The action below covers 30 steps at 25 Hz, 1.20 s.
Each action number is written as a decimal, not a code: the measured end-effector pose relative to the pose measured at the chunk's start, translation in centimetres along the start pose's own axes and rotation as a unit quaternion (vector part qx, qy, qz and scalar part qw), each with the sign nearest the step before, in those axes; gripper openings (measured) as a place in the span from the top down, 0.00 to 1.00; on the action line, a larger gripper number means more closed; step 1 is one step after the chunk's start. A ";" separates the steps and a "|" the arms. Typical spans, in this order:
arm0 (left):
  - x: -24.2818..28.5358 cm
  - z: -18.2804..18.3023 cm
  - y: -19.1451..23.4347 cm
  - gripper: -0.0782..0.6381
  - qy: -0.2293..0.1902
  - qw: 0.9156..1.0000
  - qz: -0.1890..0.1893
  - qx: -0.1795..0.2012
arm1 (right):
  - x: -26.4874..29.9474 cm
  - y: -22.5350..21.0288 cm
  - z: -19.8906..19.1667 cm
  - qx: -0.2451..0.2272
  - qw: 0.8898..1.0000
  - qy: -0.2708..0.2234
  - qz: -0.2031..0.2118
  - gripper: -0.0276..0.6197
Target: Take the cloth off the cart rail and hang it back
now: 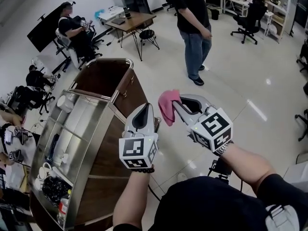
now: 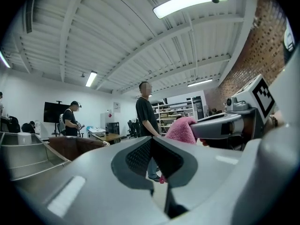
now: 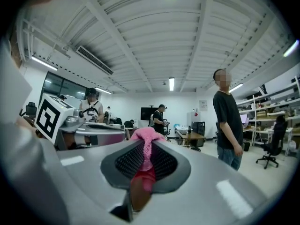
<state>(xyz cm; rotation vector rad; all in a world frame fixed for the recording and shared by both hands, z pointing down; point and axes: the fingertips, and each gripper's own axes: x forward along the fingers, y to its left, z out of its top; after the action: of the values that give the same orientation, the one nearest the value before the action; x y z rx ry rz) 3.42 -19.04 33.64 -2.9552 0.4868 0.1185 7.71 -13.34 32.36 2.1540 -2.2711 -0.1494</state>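
Item: cloth (image 1: 167, 106), pink and soft, bunched into a loose wad. It is held in the air to the right of the cart (image 1: 106, 148), apart from it and off the rail.
Right gripper (image 1: 176, 103): clamped on the cloth. A fold is pinched between the ribbed pads, and most of the fabric bulges out past the tips and hangs to the left.
Left gripper (image 1: 144, 112): jaws together with nothing between them. It is raised just left of the right gripper, between it and the cart.
Cart rail (image 1: 115, 60): a chrome tube around the far end and right side of the cart top, left of and beyond both grippers. No cloth is on it.
Step in hand (judged): the cloth is off the rail, so the carry back and the re-hang remain.
Method advised: keep the pinch firm. Bring the wad above the rail so the free end can fall on the far side, lower it until the fabric drapes across the tube, then release.
Left gripper's use: it could open and catch the loose edge to spread the cloth flat.
Hazard: a bunched cloth with uneven overhang may slide off the smooth chrome.
Surroundings: a person (image 1: 192, 28) stands on the far floor, well apart.
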 end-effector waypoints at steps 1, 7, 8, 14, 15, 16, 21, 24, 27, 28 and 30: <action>0.7 -0.1 0.9 0.89 -0.001 1.000 -0.002 -0.001 | 1.1 -0.4 0.1 -0.001 1.000 -0.001 -0.002 0.91; 4.0 -1.0 3.6 0.89 0.007 1.000 -0.006 -0.003 | 4.8 -2.7 -0.1 0.000 1.000 0.003 -0.008 0.91; 4.4 -0.9 3.7 0.89 0.008 1.000 -0.006 -0.002 | 5.0 -3.1 0.0 0.000 1.000 0.003 -0.007 0.91; 7.7 -1.0 4.2 0.89 0.014 1.000 0.006 0.008 | 6.8 -6.1 0.0 0.004 1.000 -0.004 0.006 0.91; 8.4 -1.2 4.3 0.89 0.017 1.000 0.010 0.010 | 7.1 -6.8 -0.2 0.006 1.000 -0.006 0.010 0.91; 9.1 -1.5 4.4 0.89 0.019 1.000 0.015 0.011 | 7.5 -7.5 -0.5 0.009 1.000 -0.007 0.016 0.91; 13.1 -2.2 4.2 0.89 0.027 0.998 0.049 0.011 | 8.8 -11.6 -1.2 0.015 0.998 -0.012 0.053 0.91; 16.8 -2.3 2.9 0.89 0.032 0.997 0.071 0.009 | 8.9 -15.4 -1.1 0.016 0.997 -0.014 0.080 0.91; 21.6 -1.5 0.9 0.89 0.043 0.994 0.103 0.009 | 8.3 -20.7 -0.4 0.024 0.993 -0.014 0.116 0.91; 23.2 -1.0 0.2 0.89 0.047 0.992 0.114 0.009 | 8.1 -22.5 -0.1 0.026 0.991 -0.014 0.128 0.91; 26.1 -0.2 -1.2 0.89 0.049 0.990 0.133 0.014 | 7.6 -25.9 0.2 0.028 0.989 -0.013 0.148 0.91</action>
<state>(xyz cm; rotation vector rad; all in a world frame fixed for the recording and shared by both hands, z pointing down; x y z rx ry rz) 28.47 -26.15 31.31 -2.8635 0.8867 -0.0044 33.07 -22.25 29.80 1.8177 -2.6033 -0.1102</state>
